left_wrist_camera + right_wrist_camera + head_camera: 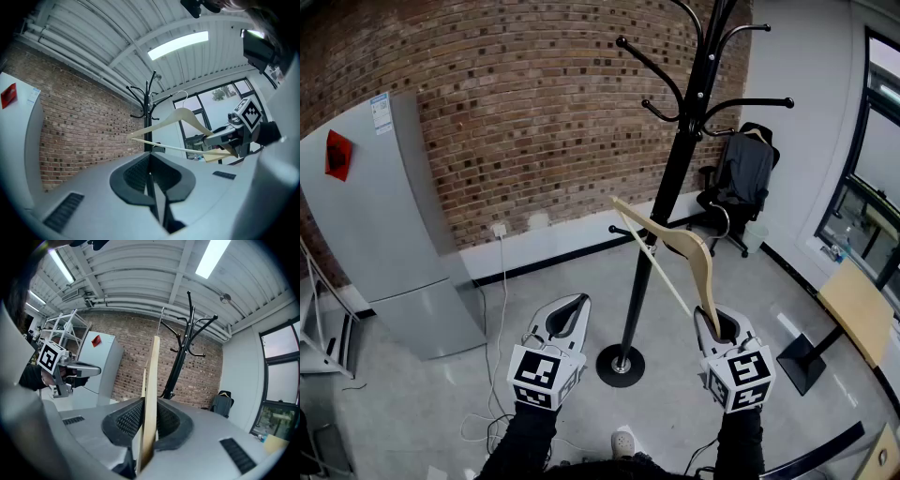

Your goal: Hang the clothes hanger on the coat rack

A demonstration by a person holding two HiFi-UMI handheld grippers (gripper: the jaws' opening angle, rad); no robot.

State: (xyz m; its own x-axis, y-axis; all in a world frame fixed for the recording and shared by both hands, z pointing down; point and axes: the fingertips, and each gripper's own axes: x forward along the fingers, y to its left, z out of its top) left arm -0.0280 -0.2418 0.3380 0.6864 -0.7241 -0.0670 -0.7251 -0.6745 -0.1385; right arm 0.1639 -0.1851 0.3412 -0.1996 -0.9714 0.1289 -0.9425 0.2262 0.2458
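Note:
A pale wooden clothes hanger (680,248) with a metal hook is held up in front of the black coat rack (675,169). My right gripper (719,324) is shut on one end of the hanger (150,394), which rises straight up between its jaws. In the right gripper view the coat rack (183,352) stands just right of the hanger. My left gripper (565,319) is shut with nothing in it, left of the rack's round base (621,365). From the left gripper view the hanger (180,124) and the right gripper (236,133) show to the right, with the rack (149,105) behind.
A grey fridge (380,225) stands at the left against the brick wall (534,103). An office chair (741,183) with a dark coat sits at the back right. A wooden table (858,309) is at the right, and cables (492,412) lie on the floor.

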